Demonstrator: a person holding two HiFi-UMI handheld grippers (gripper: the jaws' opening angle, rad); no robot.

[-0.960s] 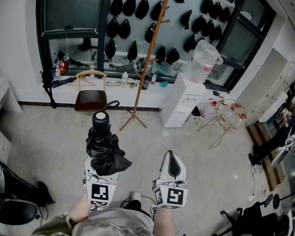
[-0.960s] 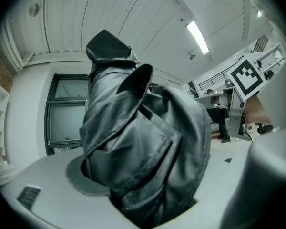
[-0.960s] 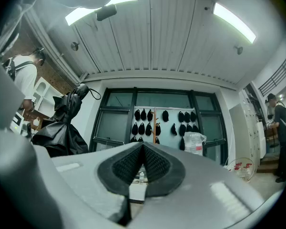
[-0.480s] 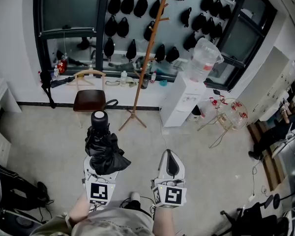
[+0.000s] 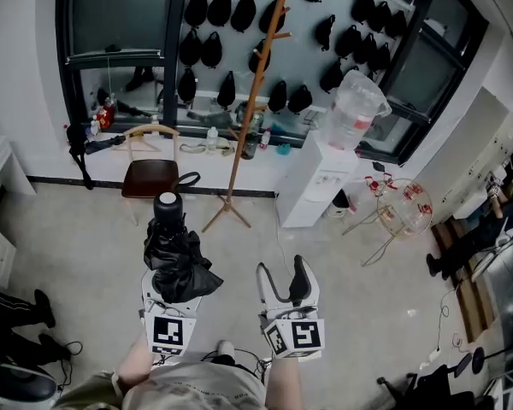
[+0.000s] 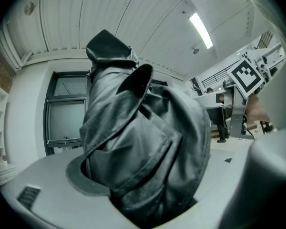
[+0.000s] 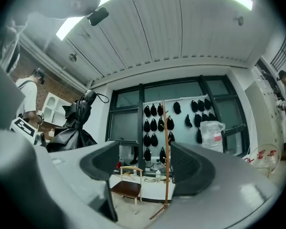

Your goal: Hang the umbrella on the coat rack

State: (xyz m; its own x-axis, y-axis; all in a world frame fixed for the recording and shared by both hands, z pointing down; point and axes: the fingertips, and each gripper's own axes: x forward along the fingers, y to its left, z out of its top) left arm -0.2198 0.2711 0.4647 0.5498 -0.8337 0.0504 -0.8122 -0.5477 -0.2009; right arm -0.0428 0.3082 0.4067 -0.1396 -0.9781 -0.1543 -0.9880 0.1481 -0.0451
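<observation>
The left gripper (image 5: 173,290) clamps the folded black umbrella (image 5: 173,250) upright, its fabric crumpled and its handle on top, while the right gripper (image 5: 285,282) has just been opening its jaws, with nothing between them. This looks like the carry: the coat rack (image 5: 250,101) stands well ahead by the window (image 5: 120,11) — so next comes approaching and lifting to a peg.

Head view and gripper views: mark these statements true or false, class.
1. The left gripper holds the umbrella. True.
2. The umbrella hangs on the coat rack. False: it is in the gripper, apart from the rack.
3. The right gripper is shut on something. False: its fingers have just been opening, with nothing between them.
4. In the head view, a chair stands left of the coat rack. True.
</observation>
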